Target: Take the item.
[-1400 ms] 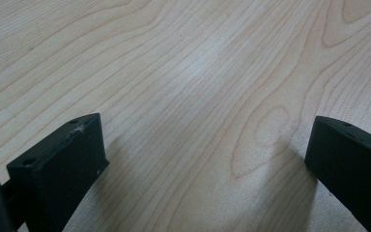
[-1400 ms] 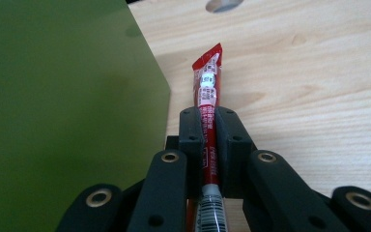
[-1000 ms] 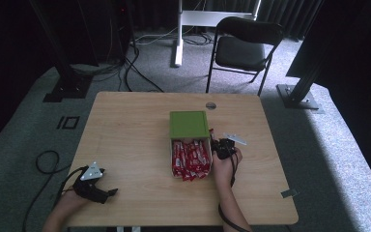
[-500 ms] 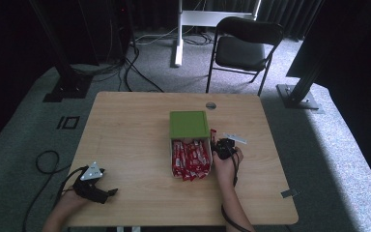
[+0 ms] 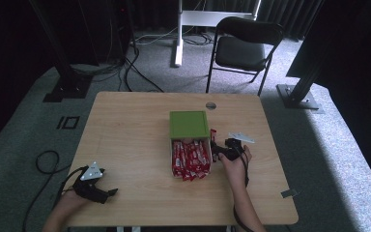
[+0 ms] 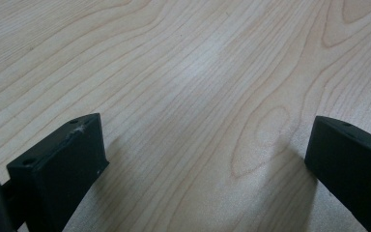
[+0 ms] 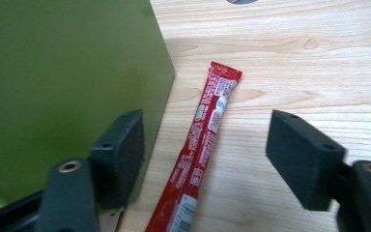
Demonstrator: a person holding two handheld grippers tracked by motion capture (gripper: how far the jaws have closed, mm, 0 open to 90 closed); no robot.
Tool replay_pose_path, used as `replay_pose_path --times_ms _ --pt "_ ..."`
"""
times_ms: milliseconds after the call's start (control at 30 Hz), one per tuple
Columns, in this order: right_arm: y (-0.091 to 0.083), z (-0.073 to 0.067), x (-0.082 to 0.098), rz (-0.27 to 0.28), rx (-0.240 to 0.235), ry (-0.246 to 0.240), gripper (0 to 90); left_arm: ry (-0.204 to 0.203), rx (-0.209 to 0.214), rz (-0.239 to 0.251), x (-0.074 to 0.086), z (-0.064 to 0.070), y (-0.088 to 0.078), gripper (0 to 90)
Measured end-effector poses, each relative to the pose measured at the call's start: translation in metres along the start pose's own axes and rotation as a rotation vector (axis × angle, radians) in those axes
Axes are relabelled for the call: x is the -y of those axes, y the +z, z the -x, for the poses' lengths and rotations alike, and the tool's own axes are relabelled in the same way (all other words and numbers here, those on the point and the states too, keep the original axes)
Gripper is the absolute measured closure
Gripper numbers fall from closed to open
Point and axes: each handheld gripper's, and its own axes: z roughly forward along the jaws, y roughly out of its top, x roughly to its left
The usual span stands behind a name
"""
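right gripper (image 7: 205, 159) | jaws spread, just been opening | red sachet (image 7: 200, 145) flat on table (image 7: 294, 63) between them, untouched; beside green box (image 7: 63, 82)

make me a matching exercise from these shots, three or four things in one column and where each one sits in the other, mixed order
Things:
1. green box
2. single red sachet
3. left gripper
4. black folding chair

Places:
A. on the carpet beyond the table
B. flat on the wood between the right gripper's open fingers
C. mid-table, lid slid back over red sachets
D. near the table's front left corner, fingers open over bare wood

Pairs: 1-C, 2-B, 3-D, 4-A
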Motion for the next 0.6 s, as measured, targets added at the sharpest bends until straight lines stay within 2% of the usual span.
replay_pose_path --times_ms 100,167,200,267,367,467,600 --pt "-0.009 0.004 0.000 0.004 -0.042 -0.041 24.5 0.000 0.000 0.000 0.000 0.000 0.000 1.6" --pt "-0.014 0.005 0.000 -0.050 -0.073 -0.105 18.8 0.000 0.000 0.000 0.000 0.000 0.000 1.6" --pt "-0.016 0.006 0.000 -0.056 -0.080 -0.120 18.0 0.000 0.000 0.000 0.000 0.000 0.000 1.6" --pt "-0.020 0.007 0.001 -0.047 -0.076 -0.105 18.1 0.000 0.000 0.000 0.000 0.000 0.000 1.6" --pt "-0.026 0.009 0.002 -0.042 -0.089 -0.145 18.1 0.000 0.000 0.000 0.000 0.000 0.000 1.6" --pt "-0.032 0.012 0.003 -0.046 -0.097 -0.150 18.1 0.000 0.000 0.000 0.000 0.000 0.000 1.6" --pt "-0.040 0.020 0.006 -0.046 -0.113 -0.179 18.1 0.000 0.000 0.000 0.000 0.000 0.000 1.6"
